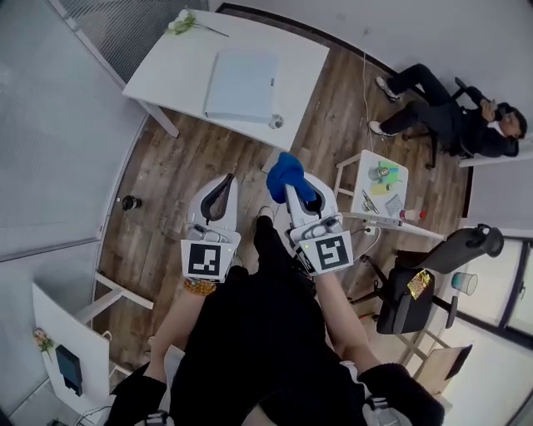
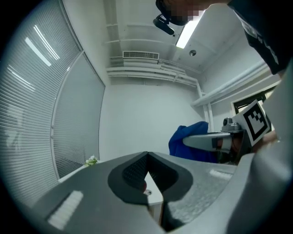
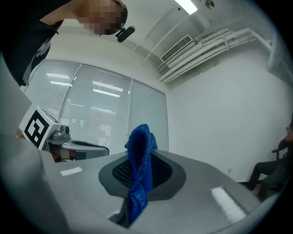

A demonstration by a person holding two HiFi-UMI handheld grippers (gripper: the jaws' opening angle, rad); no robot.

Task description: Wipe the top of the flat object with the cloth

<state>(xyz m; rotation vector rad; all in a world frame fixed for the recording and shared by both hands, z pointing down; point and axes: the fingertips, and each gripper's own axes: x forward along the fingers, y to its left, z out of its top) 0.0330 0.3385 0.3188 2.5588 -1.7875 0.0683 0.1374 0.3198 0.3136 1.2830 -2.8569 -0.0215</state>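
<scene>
Floorboards of brown wood [image 1: 208, 162] are being looked down on in the head view, with both grippers being held out over this wooden floor in front of the person. A blue fabric cloth [image 1: 286, 170] is being clenched at the tip of the right gripper [image 1: 296, 196], bunched up above the jaws. The left gripper [image 1: 225, 181] is being held just beside it, to the left, with nothing in it. A flat pale blue rectangular object [image 1: 241, 86] is lying on a white bench [image 1: 175, 79] well ahead of both grippers, apart from the cloth. White flowers [image 1: 183, 22] are lying at the far corner of the bench. A seated person [image 1: 450, 116] is being shown at the upper right, with a small white side table [image 1: 398, 198] and a black office chair [image 1: 416, 291] nearer.

In the left gripper view, the left gripper [image 2: 146, 157] is being kept clenched: its two dark tips are being pressed together, and nothing is being held between them. The right gripper [image 2: 208, 140] and the blue fabric cloth [image 2: 187, 137] are being shown to the right, and the white flowers [image 2: 92, 160] at the left.

In the right gripper view, the right gripper [image 3: 141, 171] is being closed on the blue fabric cloth [image 3: 139, 146], which is being squeezed into an upright fold between the jaws. The left gripper [image 3: 87, 148] is being shown at the left, the seated person [image 3: 270, 171] at the far right.
</scene>
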